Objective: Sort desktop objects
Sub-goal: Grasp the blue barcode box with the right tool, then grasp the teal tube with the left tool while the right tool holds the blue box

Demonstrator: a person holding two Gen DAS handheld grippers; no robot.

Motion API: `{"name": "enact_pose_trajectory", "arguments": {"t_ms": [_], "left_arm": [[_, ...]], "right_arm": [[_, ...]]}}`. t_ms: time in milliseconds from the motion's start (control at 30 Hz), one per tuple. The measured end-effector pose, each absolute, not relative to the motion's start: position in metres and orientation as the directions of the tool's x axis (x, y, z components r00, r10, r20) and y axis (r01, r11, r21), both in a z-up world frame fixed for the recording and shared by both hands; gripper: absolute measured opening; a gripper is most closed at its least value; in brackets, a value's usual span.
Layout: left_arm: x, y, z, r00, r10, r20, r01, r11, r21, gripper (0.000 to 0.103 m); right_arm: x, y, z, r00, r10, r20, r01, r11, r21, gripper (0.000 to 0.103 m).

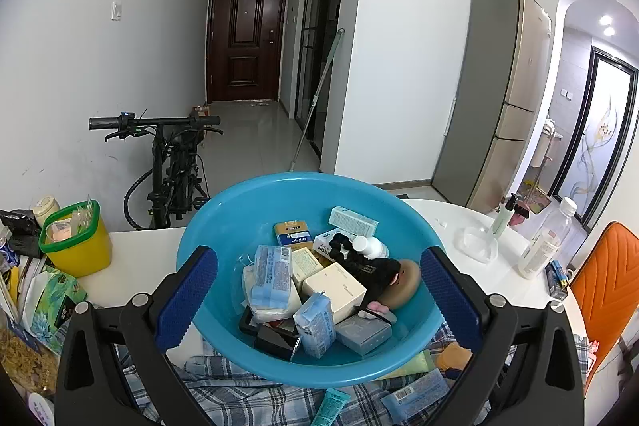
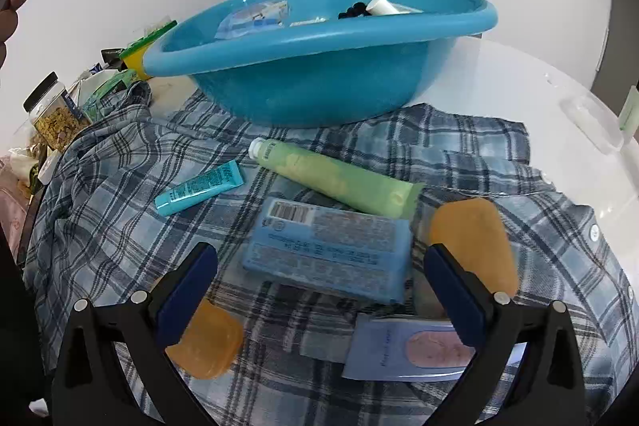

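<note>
A blue plastic basin (image 1: 223, 222) (image 2: 319, 82) stands on a plaid shirt (image 2: 120, 210) on a white table and holds several boxes, tissue packs and a small bottle. My left gripper (image 1: 319, 294) is open and empty, hovering above the basin. My right gripper (image 2: 319, 290) is open and empty, low over the shirt, with a blue tissue pack (image 2: 327, 246) between its fingers. A green tube (image 2: 339, 182), a small teal tube (image 2: 199, 188), two orange soap-like pieces (image 2: 475, 238) (image 2: 207, 342) and a pale blue packet (image 2: 403, 350) lie around it.
A yellow bin with a green rim (image 1: 76, 246) stands left of the basin. A jar of dried bits (image 2: 54, 118) and packets crowd the table's left edge. A pump bottle (image 1: 505, 214), a clear bottle (image 1: 545, 238) and an orange chair (image 1: 607, 286) are at the right.
</note>
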State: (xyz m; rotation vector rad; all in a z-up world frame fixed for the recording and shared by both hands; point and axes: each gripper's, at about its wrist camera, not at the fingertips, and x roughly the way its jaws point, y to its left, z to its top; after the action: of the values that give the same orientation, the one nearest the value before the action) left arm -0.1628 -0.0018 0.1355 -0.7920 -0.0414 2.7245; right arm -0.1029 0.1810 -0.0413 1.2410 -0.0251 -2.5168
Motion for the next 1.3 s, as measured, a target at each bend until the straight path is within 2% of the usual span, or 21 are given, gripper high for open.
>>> {"name": "enact_pose_trajectory", "arguments": {"t_ms": [100, 233, 567, 733, 1000, 1100, 1300], "left_arm": [[-0.163, -0.001, 0.135, -0.8, 0.294, -0.524, -0.281, -0.954, -0.106, 0.103], [-0.164, 0.002, 0.133, -0.797, 0.294, -0.527, -0.284, -0.953, -0.101, 0.103], [-0.164, 0.007, 0.129, -0.801, 0.276, -0.531, -0.278, -0.957, -0.078, 0.103], [-0.164, 0.005, 0.131, -0.8, 0.29, -0.525, -0.284, -0.954, -0.095, 0.103], [-0.131, 0.005, 0.127, -0.837, 0.242, -0.49, -0.263, -0.964, -0.027, 0.103], [-0.104, -0.001, 0.113, -0.855, 0.22, -0.469, -0.262, -0.965, 0.025, 0.103], [-0.072, -0.001, 0.051, -0.795, 0.246, -0.554, -0.353, -0.931, 0.093, 0.103]], "right_arm": [[-0.106, 0.174, -0.041, -0.576, -0.271, -0.771, 0.285, -0.951, 0.121, 0.1], [-0.107, 0.169, -0.044, -0.597, -0.21, -0.774, 0.268, -0.962, 0.054, 0.08], [-0.107, 0.174, -0.043, -0.604, -0.217, -0.767, 0.26, -0.963, 0.068, 0.075], [-0.09, 0.17, -0.028, -0.705, -0.131, -0.697, 0.214, -0.976, -0.033, 0.074], [-0.084, 0.18, -0.02, -0.741, -0.132, -0.659, 0.189, -0.982, -0.016, 0.074], [-0.078, 0.184, -0.015, -0.773, -0.12, -0.623, 0.164, -0.986, -0.014, 0.074], [-0.074, 0.181, -0.01, -0.792, -0.123, -0.598, 0.171, -0.985, -0.023, 0.074]]}}
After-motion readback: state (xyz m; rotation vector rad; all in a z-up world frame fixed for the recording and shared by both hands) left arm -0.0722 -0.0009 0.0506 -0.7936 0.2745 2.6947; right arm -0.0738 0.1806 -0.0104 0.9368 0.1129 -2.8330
